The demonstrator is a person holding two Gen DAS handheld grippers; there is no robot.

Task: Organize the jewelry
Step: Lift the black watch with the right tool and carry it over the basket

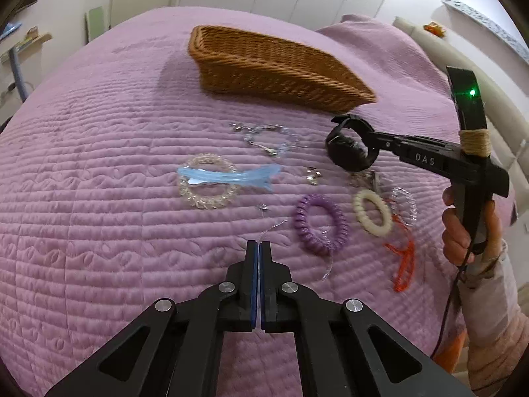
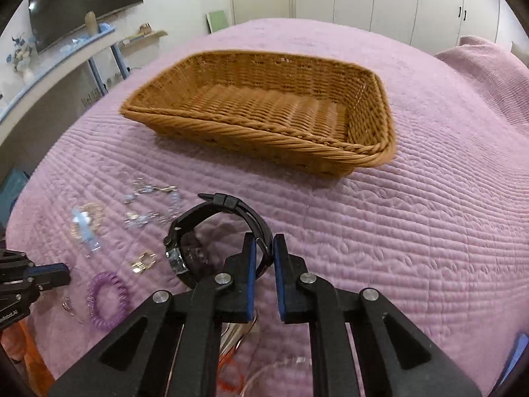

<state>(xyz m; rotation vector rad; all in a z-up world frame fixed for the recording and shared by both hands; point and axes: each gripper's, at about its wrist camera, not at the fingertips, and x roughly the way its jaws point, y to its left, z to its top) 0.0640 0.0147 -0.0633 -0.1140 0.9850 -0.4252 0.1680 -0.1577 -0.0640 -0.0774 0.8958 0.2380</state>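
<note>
My right gripper (image 2: 264,243) is shut on the strap of a black wristwatch (image 2: 211,235) and holds it above the pink bedspread, short of the wicker basket (image 2: 261,129). The basket is empty inside. In the left wrist view the watch (image 1: 350,147) hangs from the right gripper (image 1: 362,135) just in front of the basket (image 1: 274,69). My left gripper (image 1: 259,246) is shut, and a thin silver chain (image 1: 325,258) runs from its tips across the bed.
On the bedspread lie a purple coil bracelet (image 1: 319,223), a cream coil bracelet (image 1: 372,211), a clear bead bracelet (image 1: 206,180) with a blue hair clip (image 1: 228,177), a silver chain bracelet (image 1: 267,139), a small ring (image 1: 312,175) and an orange clip (image 1: 401,261).
</note>
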